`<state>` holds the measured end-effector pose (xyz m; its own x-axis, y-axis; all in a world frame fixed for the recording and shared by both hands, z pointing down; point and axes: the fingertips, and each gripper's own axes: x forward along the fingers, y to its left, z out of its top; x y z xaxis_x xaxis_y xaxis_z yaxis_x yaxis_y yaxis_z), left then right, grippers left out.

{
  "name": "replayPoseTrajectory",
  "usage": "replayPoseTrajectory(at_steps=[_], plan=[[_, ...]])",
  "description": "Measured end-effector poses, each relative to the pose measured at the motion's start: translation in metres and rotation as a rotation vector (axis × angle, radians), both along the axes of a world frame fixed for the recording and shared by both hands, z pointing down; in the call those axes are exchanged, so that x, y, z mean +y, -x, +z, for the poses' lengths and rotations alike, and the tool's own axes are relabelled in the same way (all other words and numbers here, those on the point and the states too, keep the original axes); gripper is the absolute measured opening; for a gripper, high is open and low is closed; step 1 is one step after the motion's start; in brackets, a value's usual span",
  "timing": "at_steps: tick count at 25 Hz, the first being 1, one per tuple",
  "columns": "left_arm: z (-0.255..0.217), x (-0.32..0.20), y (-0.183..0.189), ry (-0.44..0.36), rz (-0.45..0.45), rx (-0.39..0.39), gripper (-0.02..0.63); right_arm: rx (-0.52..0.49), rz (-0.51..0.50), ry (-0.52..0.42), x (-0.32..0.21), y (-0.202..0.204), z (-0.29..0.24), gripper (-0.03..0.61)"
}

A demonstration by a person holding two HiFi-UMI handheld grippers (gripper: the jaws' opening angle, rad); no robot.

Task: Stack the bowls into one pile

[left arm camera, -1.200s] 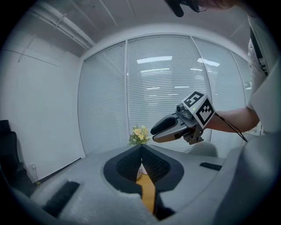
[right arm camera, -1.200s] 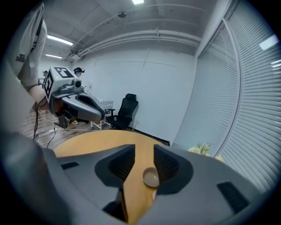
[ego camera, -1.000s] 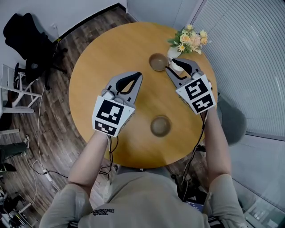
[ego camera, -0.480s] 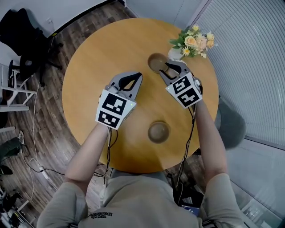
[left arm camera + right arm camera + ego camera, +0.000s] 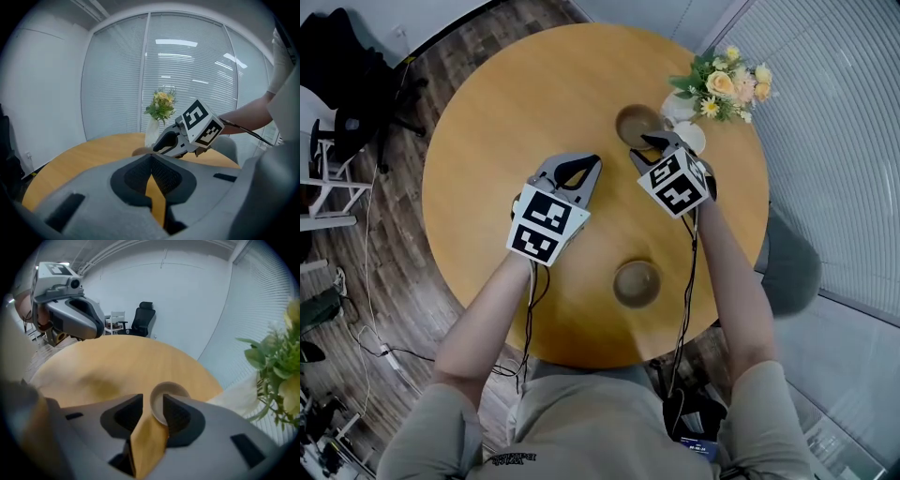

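Two brown bowls sit on the round wooden table [image 5: 506,103]. The far bowl [image 5: 635,123] stands beside the vase; the near bowl [image 5: 637,283] is close to the front edge. My right gripper [image 5: 650,142] hangs over the far bowl's right rim, open, its jaws just having widened. That bowl [image 5: 167,401] shows in the gap at the tips [image 5: 152,399], and neither pad presses on it. My left gripper [image 5: 592,161] hovers left of centre, shut and holding nothing [image 5: 151,158]. From there I see the right gripper [image 5: 165,143] ahead.
A white vase of yellow and peach flowers [image 5: 717,89] stands just right of the far bowl. A black office chair [image 5: 347,56] and a white rack [image 5: 328,178] are on the floor at left. Window blinds and a grey seat [image 5: 789,267] lie to the right.
Both grippers have sunk toward the table. The right one has drawn in over the far bowl's rim. The bowls have not moved.
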<state>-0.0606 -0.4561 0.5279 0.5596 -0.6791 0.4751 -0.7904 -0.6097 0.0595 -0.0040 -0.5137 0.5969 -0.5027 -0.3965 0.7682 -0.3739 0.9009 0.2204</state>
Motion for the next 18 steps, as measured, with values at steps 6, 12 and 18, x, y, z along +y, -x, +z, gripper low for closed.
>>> replayPoseTrajectory(at_steps=[6,12,18], plan=[[0.014,0.002,-0.001,0.033,-0.003,0.020,0.018,0.085,-0.033,0.010,-0.002,0.008,0.030,0.133],[0.029,0.012,-0.001,0.078,0.003,0.018,0.018,0.145,-0.009,0.018,0.001,0.007,0.048,0.132],[0.038,0.017,-0.001,0.092,-0.009,0.027,0.018,0.198,0.006,-0.032,-0.003,0.005,0.057,0.095]])
